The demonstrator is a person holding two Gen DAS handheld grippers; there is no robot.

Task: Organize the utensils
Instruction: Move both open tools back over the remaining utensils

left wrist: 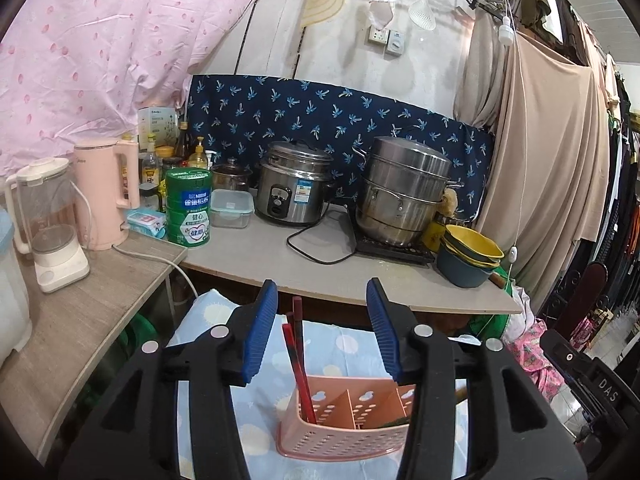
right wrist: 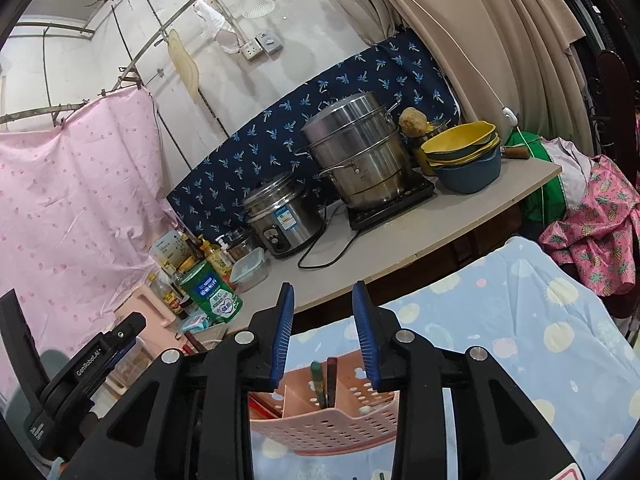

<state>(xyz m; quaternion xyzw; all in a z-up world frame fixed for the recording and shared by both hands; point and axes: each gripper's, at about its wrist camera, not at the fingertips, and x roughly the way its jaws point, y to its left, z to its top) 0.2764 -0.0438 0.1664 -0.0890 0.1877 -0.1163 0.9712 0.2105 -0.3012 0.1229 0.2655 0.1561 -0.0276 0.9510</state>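
A pink perforated utensil caddy (left wrist: 340,432) with dividers stands on a light blue patterned cloth (left wrist: 340,344). Red and black chopsticks (left wrist: 298,356) stand in its left compartment. My left gripper (left wrist: 322,328) is open and empty, raised above the caddy with the chopstick tops between its blue pads. In the right wrist view the caddy (right wrist: 324,428) holds a green and a dark utensil handle (right wrist: 322,380) upright. My right gripper (right wrist: 324,328) is open and empty just above those handles.
A grey counter (left wrist: 280,264) behind the cloth holds a rice cooker (left wrist: 294,184), a stacked steel steamer (left wrist: 400,192) on a hob, yellow and blue bowls (left wrist: 470,254), a green tin (left wrist: 188,206), bottles, a pink kettle (left wrist: 106,196) and a blender (left wrist: 50,224). Clothes hang at the right.
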